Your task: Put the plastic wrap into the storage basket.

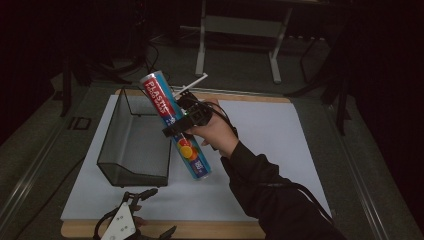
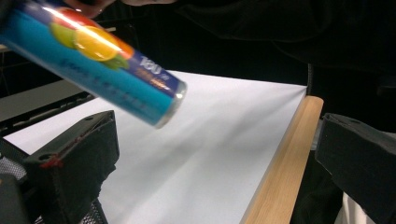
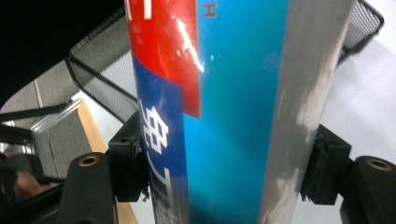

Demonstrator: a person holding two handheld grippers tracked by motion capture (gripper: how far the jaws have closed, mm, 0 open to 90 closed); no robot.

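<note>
A long blue tube (image 1: 191,152) with a red label and fruit pictures hangs tilted in the air, its top leaning toward the far left. My right gripper (image 1: 182,122) is shut on the tube's middle. In the right gripper view both pads press the sides of the tube (image 3: 224,116), with my right gripper (image 3: 224,172) around it. My left gripper (image 1: 157,212) rests at the board's near left edge. In the left gripper view my left gripper (image 2: 215,135) stands open with nothing between its jaws, and the tube's lower end (image 2: 102,70) hovers above.
A black wire mesh basket (image 1: 132,176) stands on the white sheet (image 1: 270,145), just left of the tube. The sheet covers a wooden board (image 1: 200,231). Metal table legs (image 1: 201,45) stand on the floor beyond the board.
</note>
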